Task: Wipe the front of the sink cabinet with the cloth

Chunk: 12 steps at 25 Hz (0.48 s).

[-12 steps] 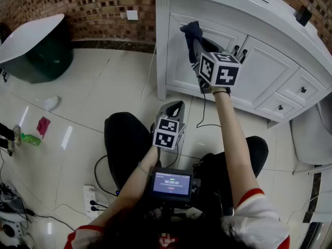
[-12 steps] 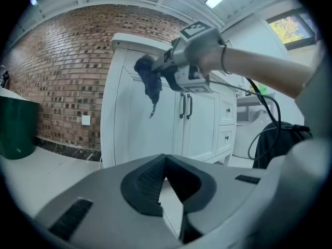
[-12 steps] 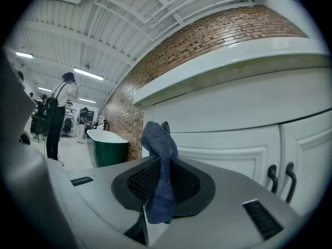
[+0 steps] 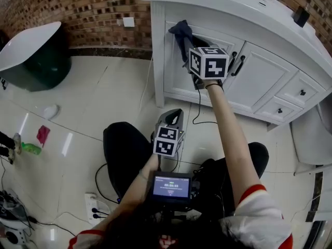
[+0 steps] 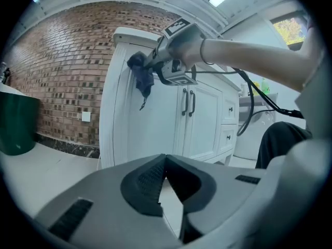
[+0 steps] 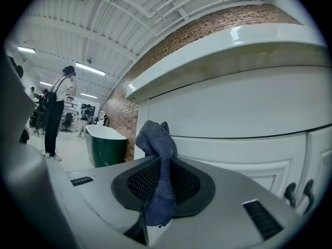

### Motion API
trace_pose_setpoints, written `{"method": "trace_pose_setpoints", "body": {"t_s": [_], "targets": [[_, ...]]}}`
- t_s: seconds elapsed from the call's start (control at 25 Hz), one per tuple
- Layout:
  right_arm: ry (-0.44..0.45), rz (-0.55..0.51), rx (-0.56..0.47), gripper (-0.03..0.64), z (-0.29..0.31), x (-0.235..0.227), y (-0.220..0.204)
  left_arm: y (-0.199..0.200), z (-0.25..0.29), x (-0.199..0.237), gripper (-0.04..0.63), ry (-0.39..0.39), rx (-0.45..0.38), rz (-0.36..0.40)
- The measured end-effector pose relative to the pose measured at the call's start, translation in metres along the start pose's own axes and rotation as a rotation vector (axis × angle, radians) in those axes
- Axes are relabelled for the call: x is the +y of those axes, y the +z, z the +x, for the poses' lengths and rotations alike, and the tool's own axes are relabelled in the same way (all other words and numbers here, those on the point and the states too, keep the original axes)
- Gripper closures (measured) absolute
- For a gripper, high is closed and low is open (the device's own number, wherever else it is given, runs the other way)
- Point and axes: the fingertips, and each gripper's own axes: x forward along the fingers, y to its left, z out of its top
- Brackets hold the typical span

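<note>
The white sink cabinet [image 4: 270, 82] stands at the top right of the head view, and its panelled front [image 5: 155, 118] fills the middle of the left gripper view. My right gripper [image 4: 191, 45] is raised against the upper left of that front, shut on a dark blue cloth [image 4: 180, 31] whose bunched end [image 6: 155, 139] pokes out past the fingers toward the cabinet [image 6: 233, 113]. The same cloth [image 5: 141, 79] shows in the left gripper view, pressed by the cabinet's left corner. My left gripper [image 4: 175, 114] hangs low over the floor, shut and empty.
A green-sided white bathtub [image 4: 31, 51] sits at the far left by the brick wall [image 4: 93, 9]. A cable [image 4: 197, 110] trails down from the right gripper. Small items [image 4: 42, 124] lie on the tiled floor at left. A person [image 6: 57, 113] stands far off.
My right gripper with the cloth has slid left and slightly up along the cabinet front, nearer its left corner. The left gripper has stayed low.
</note>
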Motion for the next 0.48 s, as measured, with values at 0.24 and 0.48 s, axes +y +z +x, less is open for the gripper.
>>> {"method": "trace_pose_setpoints", "body": {"t_s": [0.24, 0.48], "targets": [[-0.109, -0.009, 0.007, 0.555, -0.042, -0.066, -0.004, 0.0, 0.001, -0.003, 0.575, -0.005, 0.004, 0.001], [-0.227, 0.015, 0.014, 0.554, -0.089, -0.127, -0.015, -0.002, 0.004, -0.008, 0.575, -0.008, 0.007, 0.021]]}}
